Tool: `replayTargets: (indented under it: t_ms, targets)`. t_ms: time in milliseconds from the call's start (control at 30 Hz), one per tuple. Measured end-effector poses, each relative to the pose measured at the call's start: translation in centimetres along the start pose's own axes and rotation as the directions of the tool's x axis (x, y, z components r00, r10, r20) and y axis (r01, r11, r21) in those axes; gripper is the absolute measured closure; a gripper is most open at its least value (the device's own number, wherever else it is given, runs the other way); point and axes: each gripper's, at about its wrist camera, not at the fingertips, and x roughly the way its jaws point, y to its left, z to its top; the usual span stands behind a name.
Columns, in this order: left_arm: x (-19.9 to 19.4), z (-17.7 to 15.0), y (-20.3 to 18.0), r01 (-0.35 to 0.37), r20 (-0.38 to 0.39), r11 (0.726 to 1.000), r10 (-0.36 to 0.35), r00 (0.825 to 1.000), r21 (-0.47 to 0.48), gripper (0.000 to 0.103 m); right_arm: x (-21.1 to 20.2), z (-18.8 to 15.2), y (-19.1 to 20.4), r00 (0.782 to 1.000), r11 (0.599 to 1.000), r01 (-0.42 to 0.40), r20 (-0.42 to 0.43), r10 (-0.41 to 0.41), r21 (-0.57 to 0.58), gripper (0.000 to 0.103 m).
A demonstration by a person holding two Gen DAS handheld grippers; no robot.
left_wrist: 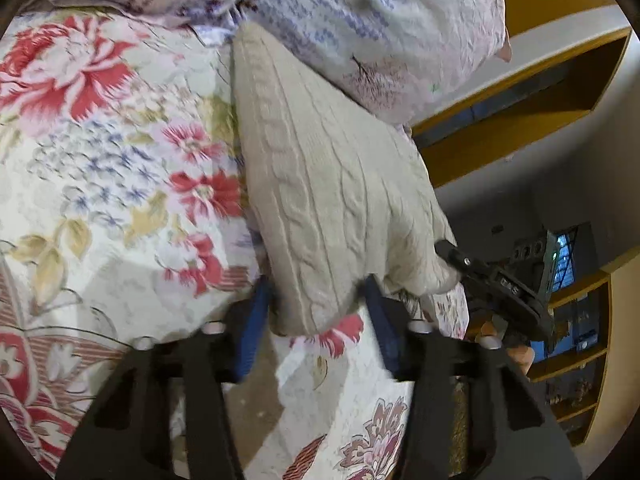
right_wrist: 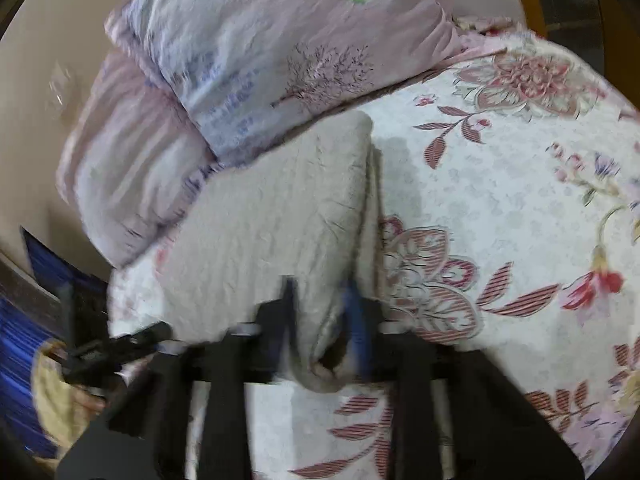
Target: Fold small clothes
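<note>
A cream cable-knit garment (left_wrist: 320, 184) lies folded on a floral bedspread (left_wrist: 100, 160), running from the pillows toward me. My left gripper (left_wrist: 318, 300) has its blue-padded fingers on either side of the garment's near end and grips it. The other gripper (left_wrist: 492, 280) holds the same end from the right. In the right wrist view the garment (right_wrist: 272, 216) shows its plainer side, and my right gripper (right_wrist: 322, 312) is shut on its near corner. The left gripper (right_wrist: 116, 348) shows at the lower left.
Pillows in a pale lilac print (left_wrist: 380, 28) (right_wrist: 256, 56) lie against the far end of the garment. Yellow wooden shelves (left_wrist: 540, 92) stand beyond the bed's right edge. The bedspread (right_wrist: 500, 208) stretches to the right.
</note>
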Motion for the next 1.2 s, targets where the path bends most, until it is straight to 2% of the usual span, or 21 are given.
replayTargets:
  t_ms: [33,100,167,233,300,367,467,533,567,600,633,667,700,733,833,933,1033,1067,1100,1133,1200]
  targets:
    - [0.1,0.0,-0.1,-0.008,-0.003,1.0,0.008,1.0,0.006,0.074,-0.8,0.2,0.2,0.999,1.0,0.005,0.042,-0.005,-0.008,0.091]
    - [-0.2,0.0,-0.2,-0.006,0.002,1.0,0.006,1.0,0.025,0.084,-2.7,0.8,1.0,0.99,0.998,0.028,0.137,-0.021,-0.05,0.092]
    - [-0.8,-0.1,-0.3,0.009,0.008,0.999,-0.009,1.0,0.039,0.086,-3.4,1.2,1.6,0.983,0.993,0.072,0.174,-0.055,-0.091,0.092]
    - [-1.0,-0.3,-0.5,-0.002,0.01,0.998,0.001,1.0,0.061,0.087,-2.6,1.2,1.6,0.979,0.98,0.153,0.157,-0.132,-0.131,0.092]
    - [-0.9,-0.7,-0.4,-0.016,0.001,0.997,0.016,1.0,0.07,0.088,-0.2,0.6,0.5,0.973,0.965,0.227,0.083,-0.218,-0.134,0.092]
    - [-0.5,-0.9,0.0,-0.023,-0.01,0.998,0.024,1.0,0.058,0.088,1.1,-0.1,-1.0,0.974,0.969,0.225,0.041,-0.222,-0.099,0.092]
    - [-0.3,-0.6,0.2,-0.022,-0.019,0.999,0.023,1.0,0.048,0.087,0.8,-0.1,-1.7,0.983,0.981,0.185,0.036,-0.183,-0.062,0.092]
    - [-0.4,-0.4,0.0,-0.022,-0.027,0.998,0.023,0.999,0.052,0.082,0.8,0.3,-1.9,0.985,0.983,0.175,0.016,-0.174,-0.059,0.09]
    - [-0.7,-0.4,-0.1,-0.022,-0.027,0.998,0.023,0.999,0.053,0.077,0.5,0.5,-2.1,0.986,0.985,0.164,0.01,-0.164,-0.048,0.084]
    - [-0.9,-0.3,-0.2,-0.023,-0.023,0.998,0.024,0.999,0.051,0.062,0.1,0.9,-2.4,0.99,0.989,0.143,0.015,-0.143,-0.024,0.068]
    - [-1.0,0.0,-0.4,-0.02,-0.016,0.999,0.02,1.0,0.05,0.05,-0.4,1.1,-2.5,0.992,0.992,0.126,0.024,-0.126,0.003,0.059]
    - [-1.2,0.5,-0.6,-0.018,0.008,0.999,0.017,1.0,0.047,0.032,-0.8,1.4,-2.8,0.994,0.995,0.097,0.04,-0.099,0.036,0.045]
    - [-1.7,0.9,-0.6,-0.021,0.038,0.999,0.02,0.999,0.043,0.026,-1.3,2.1,-3.4,0.997,0.996,0.037,0.064,-0.043,0.083,0.041]
    - [-2.0,1.3,-0.7,-0.026,0.061,0.999,0.023,0.998,0.039,0.025,-1.2,2.5,-3.8,0.998,0.993,-0.003,0.069,-0.005,0.118,0.041]
    - [-2.1,3.1,-0.7,-0.035,0.104,0.999,0.033,0.994,0.012,0.02,0.1,4.2,-4.6,0.997,0.981,-0.061,0.053,0.052,0.183,0.041]
    - [-1.1,4.4,-0.8,-0.084,0.11,0.996,0.083,0.99,0.002,0.019,2.4,5.5,-4.7,0.998,0.978,-0.058,0.017,0.056,0.203,0.042]
    - [-0.1,5.1,-0.5,-0.119,0.106,0.993,0.12,0.987,-0.01,0.019,4.3,6.2,-4.3,0.998,0.978,-0.051,-0.014,0.055,0.2,0.047]
    - [0.4,5.4,-0.3,-0.12,0.1,0.993,0.121,0.988,-0.016,0.019,5.2,6.4,-3.9,0.999,0.981,-0.04,-0.027,0.046,0.189,0.058]
    - [0.8,5.6,-0.2,-0.123,0.096,0.992,0.124,0.988,-0.021,0.019,5.7,6.6,-3.7,0.999,0.983,-0.036,-0.033,0.042,0.178,0.077]
    - [1.3,5.8,-0.1,-0.126,0.093,0.992,0.128,0.987,-0.026,0.019,5.9,6.8,-3.3,0.999,0.988,-0.022,-0.025,0.026,0.152,0.082]
    - [1.7,5.8,0.0,-0.127,0.095,0.992,0.129,0.987,-0.025,0.019,4.7,7.2,-1.3,0.998,0.999,0.006,0.069,-0.009,0.034,0.092]
